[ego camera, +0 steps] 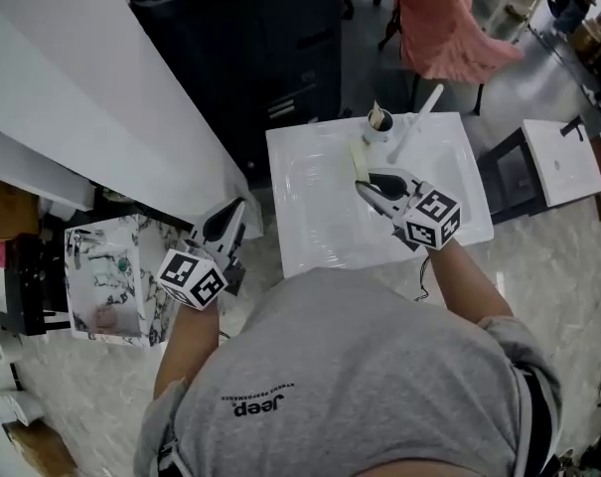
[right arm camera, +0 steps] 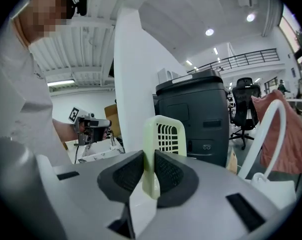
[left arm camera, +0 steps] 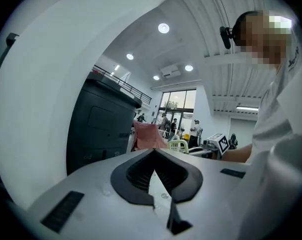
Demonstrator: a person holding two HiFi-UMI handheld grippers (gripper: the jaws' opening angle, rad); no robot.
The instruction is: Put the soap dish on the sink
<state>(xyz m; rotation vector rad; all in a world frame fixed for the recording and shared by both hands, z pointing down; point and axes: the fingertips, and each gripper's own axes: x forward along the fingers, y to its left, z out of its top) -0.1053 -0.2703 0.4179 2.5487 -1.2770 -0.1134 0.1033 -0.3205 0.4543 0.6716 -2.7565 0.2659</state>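
Observation:
In the right gripper view a pale cream soap dish (right arm camera: 163, 132) with a slotted grid stands on edge, and my right gripper (right arm camera: 150, 156) is shut on its lower rim. In the head view that gripper (ego camera: 372, 188) holds the soap dish (ego camera: 361, 161) over the white sink (ego camera: 310, 212), near its back middle. The white faucet (ego camera: 416, 123) rises just behind and to the right of the dish. At the sink's left, off its edge, my left gripper (ego camera: 228, 223) has its jaws together. The left gripper view shows its tips (left arm camera: 153, 152) meeting with nothing between them.
A small cup (ego camera: 378, 120) stands at the sink's back rim beside the faucet. Behind the sink is a black cabinet (ego camera: 250, 48), with a pink cloth over a chair (ego camera: 444, 28) to its right. A white wall (ego camera: 81, 87) and marble-patterned box (ego camera: 106, 276) lie left.

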